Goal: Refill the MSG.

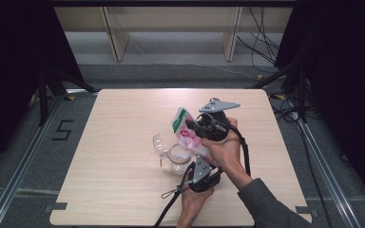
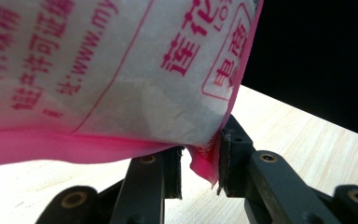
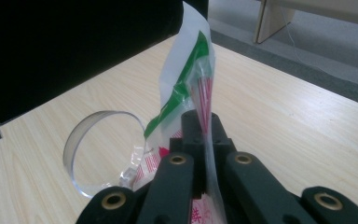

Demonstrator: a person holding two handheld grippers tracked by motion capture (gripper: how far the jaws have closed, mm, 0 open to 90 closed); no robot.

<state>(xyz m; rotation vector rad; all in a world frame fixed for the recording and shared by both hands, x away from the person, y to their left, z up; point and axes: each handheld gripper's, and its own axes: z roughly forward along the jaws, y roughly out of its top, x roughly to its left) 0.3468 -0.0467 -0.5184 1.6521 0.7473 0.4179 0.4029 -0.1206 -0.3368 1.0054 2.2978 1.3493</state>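
Closest to the high camera is the person's sleeve (image 1: 271, 202) coming in at about 5 o'clock, with both hands working near the middle of the wooden table (image 1: 123, 190), easily the biggest thing here. Next down in size is the plastic bag (image 1: 187, 133), white with red print and a green strip at the top, held tilted in the air just right of the table's centre, its top end pointing to roughly 11 o'clock. Under its lower end, toward 7 o'clock, a clear plastic container (image 1: 178, 159) sits on the table with its round lid (image 1: 159, 142) hinged open to the left. The right gripper (image 1: 197, 126) has its jaws clamped fully together on the bag's upper part; in the right gripper view the film (image 3: 205, 93) stands pinched flat between the pads. The left gripper (image 1: 204, 164) has the bag's bottom pink corner (image 2: 207, 161) in its jaws, which stand a little apart with the seam nipped between them in the left gripper view. My read is this is the pouring or emptying step, with the bag being lined up over the container. I can't tell whether the top is open. The next move probably calls for keeping both grips firm, bringing the bag's mouth right above the opening, then lifting the bottom corner slowly so nothing spills onto the table.
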